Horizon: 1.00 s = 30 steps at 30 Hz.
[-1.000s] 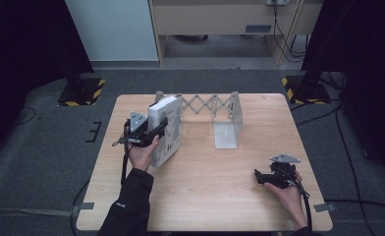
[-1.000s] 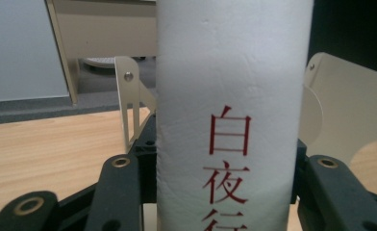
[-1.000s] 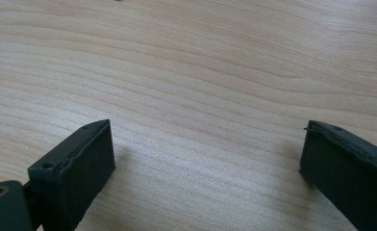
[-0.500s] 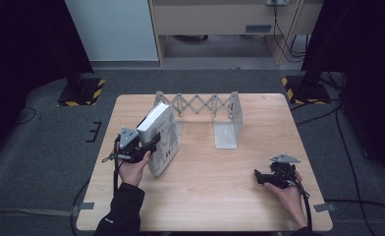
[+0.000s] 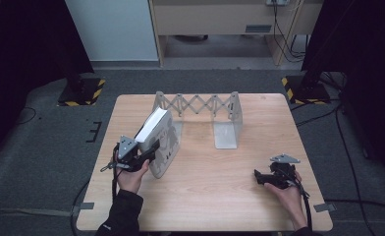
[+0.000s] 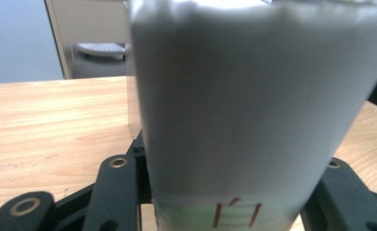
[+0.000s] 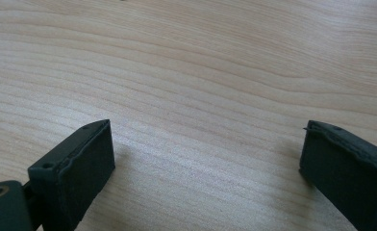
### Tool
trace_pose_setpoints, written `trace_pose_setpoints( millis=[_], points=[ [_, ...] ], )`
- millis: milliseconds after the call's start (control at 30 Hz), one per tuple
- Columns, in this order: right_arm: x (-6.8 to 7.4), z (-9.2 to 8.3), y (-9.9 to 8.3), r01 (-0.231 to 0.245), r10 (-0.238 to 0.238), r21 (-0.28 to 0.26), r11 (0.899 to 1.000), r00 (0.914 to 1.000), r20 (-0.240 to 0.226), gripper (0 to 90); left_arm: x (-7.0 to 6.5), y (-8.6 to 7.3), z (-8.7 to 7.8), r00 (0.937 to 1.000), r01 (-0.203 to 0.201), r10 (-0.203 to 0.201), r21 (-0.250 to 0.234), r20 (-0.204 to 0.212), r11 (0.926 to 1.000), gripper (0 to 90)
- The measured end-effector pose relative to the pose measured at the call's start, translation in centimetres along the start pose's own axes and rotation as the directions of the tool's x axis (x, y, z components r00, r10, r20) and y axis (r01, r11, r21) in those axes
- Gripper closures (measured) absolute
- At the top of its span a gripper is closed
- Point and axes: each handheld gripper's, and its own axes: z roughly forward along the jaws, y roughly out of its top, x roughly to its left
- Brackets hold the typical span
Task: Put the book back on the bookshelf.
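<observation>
A thick book (image 5: 162, 133) with white pages and a grey patterned cover leans tilted at the left of the wooden table (image 5: 220, 201). My left gripper (image 5: 152, 149) is shut on it from the near-left side. In the left gripper view the book's page block (image 6: 258, 106) stands between the two black jaws. I cannot tell whether its lower corner rests on the table. My right gripper (image 5: 259, 178) lies on the table at the front right. Its jaws stand wide apart with only bare wood between them, as the right gripper view (image 7: 208, 159) shows.
An extendable metal book rack (image 5: 200, 104) with a scissor lattice stands at the back middle of the table, its right end plate (image 5: 227, 133) reaching forward. Dark floor surrounds the table; a cabinet stands behind it.
My left hand has carried the book down and toward the front left, away from the rack's left end. The book now tilts more. The right hand has kept still.
</observation>
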Motion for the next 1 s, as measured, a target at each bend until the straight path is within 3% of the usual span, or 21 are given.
trace_pose_setpoints(
  millis=[200,400,500,667,833,1000],
  points=[
    [0.0,0.0,0.0,0.008,-0.008,-0.005,1.000,1.0000,-0.002,5.3,0.3,-0.7,0.6,0.9991,0.027,-0.027,-0.004,0.034,0.9996,46.8],
    [0.0,0.0,0.0,0.008,-0.008,-0.005,1.000,1.0000,-0.003,5.2,0.3,-1.2,1.0,0.9994,0.012,-0.011,-0.016,0.034,0.9998,47.5],
    [0.0,0.0,0.0,0.008,-0.008,-0.005,1.000,1.0000,-0.003,5.2,0.2,-1.1,1.0,0.9996,-0.025,0.025,-0.012,0.010,0.9996,49.9],
    [0.0,0.0,0.0,0.007,-0.007,-0.005,1.000,1.0000,-0.003,5.2,0.1,-0.8,1.5,0.9996,-0.021,0.021,-0.009,-0.018,0.9997,51.5],
    [0.0,0.0,0.0,0.007,-0.007,-0.003,1.000,1.0000,-0.005,5.2,-0.4,-0.3,2.3,0.9980,-0.050,0.049,-0.004,-0.040,0.9988,51.9],
    [0.0,0.0,0.0,0.006,-0.006,-0.003,1.000,1.0000,-0.005,5.2,-0.4,0.0,3.0,0.9974,-0.038,0.038,-0.004,-0.062,0.9993,51.8]
  ],
)
